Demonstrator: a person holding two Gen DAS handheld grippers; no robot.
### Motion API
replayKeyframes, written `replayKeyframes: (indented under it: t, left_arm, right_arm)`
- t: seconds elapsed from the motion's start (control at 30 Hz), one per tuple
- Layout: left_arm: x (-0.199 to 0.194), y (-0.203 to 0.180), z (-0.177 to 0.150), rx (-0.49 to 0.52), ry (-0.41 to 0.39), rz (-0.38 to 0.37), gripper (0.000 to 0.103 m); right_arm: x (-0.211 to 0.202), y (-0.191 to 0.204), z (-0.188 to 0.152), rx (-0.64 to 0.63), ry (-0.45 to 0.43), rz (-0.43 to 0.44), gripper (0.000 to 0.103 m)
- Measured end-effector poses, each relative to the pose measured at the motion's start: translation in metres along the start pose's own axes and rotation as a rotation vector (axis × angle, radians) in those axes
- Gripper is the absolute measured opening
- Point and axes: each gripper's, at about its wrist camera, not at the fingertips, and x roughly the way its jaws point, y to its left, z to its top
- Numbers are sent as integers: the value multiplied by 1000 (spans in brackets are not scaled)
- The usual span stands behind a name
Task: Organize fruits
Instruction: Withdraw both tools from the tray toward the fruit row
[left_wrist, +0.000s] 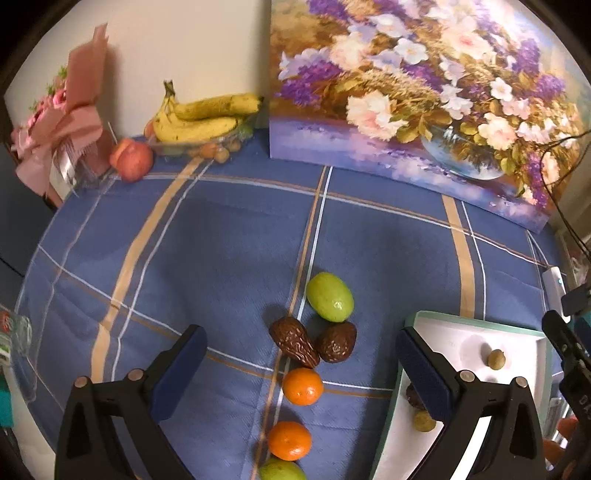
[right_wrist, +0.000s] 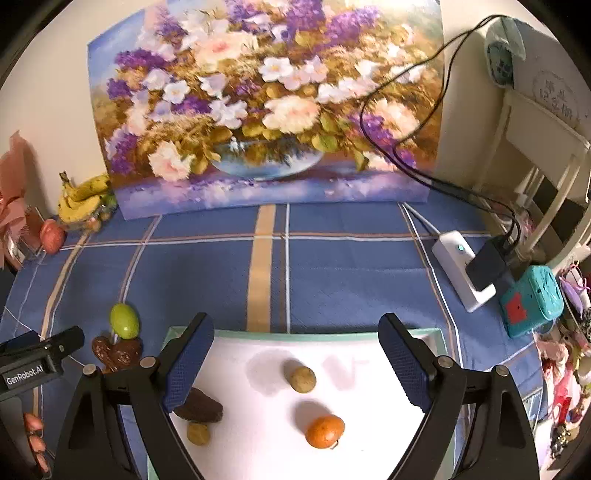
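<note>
In the left wrist view my left gripper (left_wrist: 299, 334) is open above loose fruit on the blue checked cloth. Between its fingers lie two brown dates (left_wrist: 293, 347), a green fruit (left_wrist: 330, 296) beyond them, and two small oranges (left_wrist: 303, 386) nearer me. The pads touch none of these. A white tray (left_wrist: 461, 332) sits to the right. In the right wrist view my right gripper (right_wrist: 295, 325) is open over that tray (right_wrist: 369, 406). The tray holds an orange (right_wrist: 325, 431), a tan round fruit (right_wrist: 302, 379), a date (right_wrist: 199, 408) and a second small tan fruit (right_wrist: 198, 433).
A flower painting (right_wrist: 266, 110) leans on the wall at the back. Bananas (left_wrist: 207, 118) and an apple (left_wrist: 132, 159) sit at the far left by a pink bouquet (left_wrist: 62, 133). A white power strip (right_wrist: 461, 269) with cables and a teal box (right_wrist: 532, 299) lie on the right.
</note>
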Motion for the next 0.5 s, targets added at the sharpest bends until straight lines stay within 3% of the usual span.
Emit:
replayKeyframes:
  t: [0.2,0.3,0.5]
  left_arm:
    - [-11,6,-2,23,-30,24,103]
    - [-16,16,-4,9,-27,-3,103]
    - [-28,22,-14,23,-48,14,103]
  right_arm:
    - [-3,13,-3,-38,-7,4,91]
    - [-7,21,-5,-63,-18,1,91]
    - [-11,37,-15,-43,35,26,91]
